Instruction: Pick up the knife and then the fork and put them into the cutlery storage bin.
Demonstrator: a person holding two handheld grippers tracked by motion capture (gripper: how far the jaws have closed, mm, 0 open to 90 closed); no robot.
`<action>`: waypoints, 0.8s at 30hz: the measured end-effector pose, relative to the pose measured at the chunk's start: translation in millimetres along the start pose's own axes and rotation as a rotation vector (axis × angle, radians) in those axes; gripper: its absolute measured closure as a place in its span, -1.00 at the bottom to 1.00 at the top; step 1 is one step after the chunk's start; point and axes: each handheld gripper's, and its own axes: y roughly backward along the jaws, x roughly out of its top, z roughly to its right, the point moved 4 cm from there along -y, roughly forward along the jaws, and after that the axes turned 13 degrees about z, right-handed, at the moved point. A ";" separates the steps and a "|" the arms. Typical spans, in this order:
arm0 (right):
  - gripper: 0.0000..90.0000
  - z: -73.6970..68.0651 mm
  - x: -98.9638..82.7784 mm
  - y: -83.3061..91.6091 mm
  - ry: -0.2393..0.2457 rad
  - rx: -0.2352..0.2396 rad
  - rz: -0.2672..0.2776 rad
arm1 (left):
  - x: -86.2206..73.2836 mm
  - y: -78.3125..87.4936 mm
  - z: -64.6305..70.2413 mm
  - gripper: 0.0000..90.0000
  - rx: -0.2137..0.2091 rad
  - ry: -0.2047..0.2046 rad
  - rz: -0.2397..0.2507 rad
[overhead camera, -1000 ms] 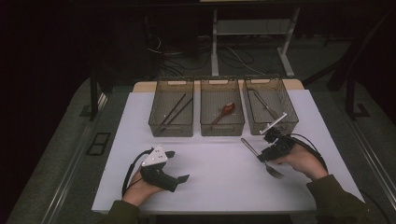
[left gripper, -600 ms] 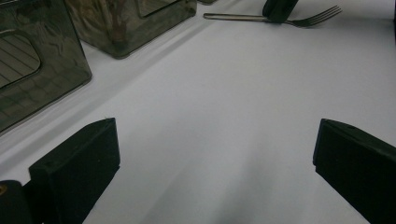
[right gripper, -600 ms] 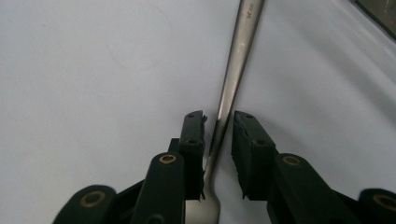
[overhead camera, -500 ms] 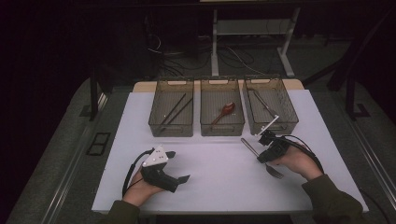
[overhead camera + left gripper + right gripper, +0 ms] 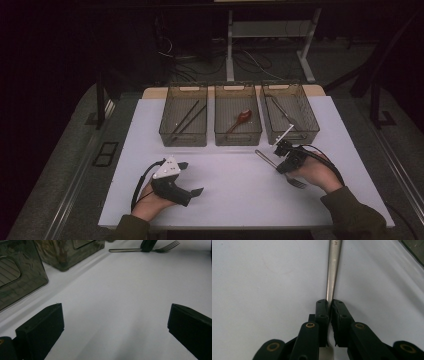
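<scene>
1. One fork (image 5: 280,167) lies flat on the white surface (image 5: 235,185), in front of the right-hand bin, and the right tool (image 5: 286,161) is clamped on its handle; its jaws have just been closing and now pinch the metal shaft (image 5: 333,272).
2. Its tines (image 5: 298,184) point toward the person's side, while the handle end points toward the bins.
3. Three clear dark bins stand in a row at the far side of the surface: the left bin (image 5: 184,121) holds two chopsticks, the middle bin (image 5: 238,120) one red spoon (image 5: 242,118), the right bin (image 5: 290,118) some metal cutlery I cannot count.
4. The left tool (image 5: 187,184) rests on the surface well apart from the fork, jaws wide and empty.
5. Nothing lies between the fork and the bins.
</scene>
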 end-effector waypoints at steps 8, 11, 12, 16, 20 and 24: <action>0.84 1.4 -0.9 1.1 0.003 0.013 0.011 | 0.1 0.3 -0.2 -1.00 0.003 0.003 0.006; 0.84 5.1 -1.6 3.9 -0.010 0.031 0.040 | 0.1 0.4 -0.2 -1.00 0.002 0.003 0.006; 0.84 6.5 -1.7 5.3 -0.015 0.038 0.053 | 0.1 0.3 -0.1 -1.00 0.002 0.002 0.006; 0.84 11.7 -2.9 11.6 -0.032 0.047 0.091 | 0.1 0.3 -0.1 -1.00 0.002 0.001 0.006; 0.84 16.4 -5.0 17.7 -0.049 0.052 0.121 | -0.1 0.1 -0.1 -1.00 0.002 0.002 0.003; 0.84 21.1 -6.4 23.3 -0.057 0.053 0.152 | 0.0 0.2 0.0 -1.00 0.003 0.002 0.004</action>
